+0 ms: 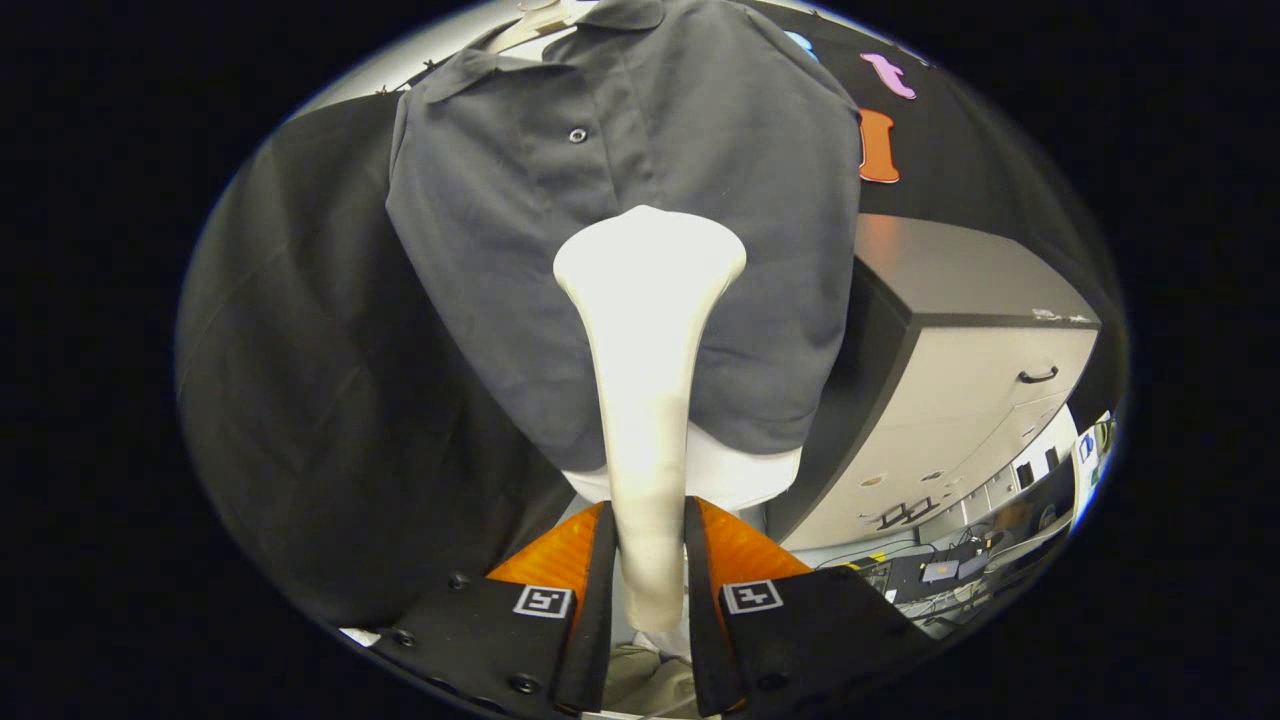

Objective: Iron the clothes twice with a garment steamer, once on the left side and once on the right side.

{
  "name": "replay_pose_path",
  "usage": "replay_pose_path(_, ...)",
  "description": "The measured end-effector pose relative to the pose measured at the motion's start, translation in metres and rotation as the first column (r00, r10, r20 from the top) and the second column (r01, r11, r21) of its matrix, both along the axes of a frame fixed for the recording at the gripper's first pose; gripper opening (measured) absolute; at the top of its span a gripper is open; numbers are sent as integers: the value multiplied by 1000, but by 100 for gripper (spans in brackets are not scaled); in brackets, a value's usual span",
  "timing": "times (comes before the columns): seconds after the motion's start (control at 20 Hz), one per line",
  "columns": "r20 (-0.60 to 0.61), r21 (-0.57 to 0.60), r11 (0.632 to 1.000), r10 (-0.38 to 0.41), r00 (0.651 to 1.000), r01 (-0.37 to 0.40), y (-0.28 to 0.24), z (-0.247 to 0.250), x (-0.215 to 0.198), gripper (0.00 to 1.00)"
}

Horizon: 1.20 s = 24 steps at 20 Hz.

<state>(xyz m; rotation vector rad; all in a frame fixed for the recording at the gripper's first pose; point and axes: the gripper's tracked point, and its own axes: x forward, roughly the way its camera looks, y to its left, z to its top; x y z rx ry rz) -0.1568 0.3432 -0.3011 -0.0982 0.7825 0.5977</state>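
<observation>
Claw (648, 545) tight on steamer (645, 330) handle — head at shirt (640, 150)

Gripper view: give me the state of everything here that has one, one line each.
Gripper: shut on the steamer's handle, one finger on each side.
Garment steamer: held upright, head up against the shirt's front.
Grey polo shirt: hanging, collar at top, visible button fastened.
White garment: hanging under the shirt, hem showing below it.
Cabinet drawer: closed.

No readable text appeared; only square black-and-white marker tags (543, 601) sat on the gripper (648, 545) fingers, lower centre.
</observation>
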Motion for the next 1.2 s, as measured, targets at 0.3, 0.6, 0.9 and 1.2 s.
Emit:
replay_pose_path(0.3, 93, 62, 997, -47, 995, 42, -4, 56, 19, 41)
replay_pose_path(0.6, 208, 132, 987, -114, 971, 88, -13, 118, 34, 41)
replay_pose_path(0.9, 324, 200, 972, -185, 928, 124, -20, 175, 40, 41)
replay_pose_path(1.2, 415, 267, 951, -261, 872, 158, -21, 218, 42, 41)
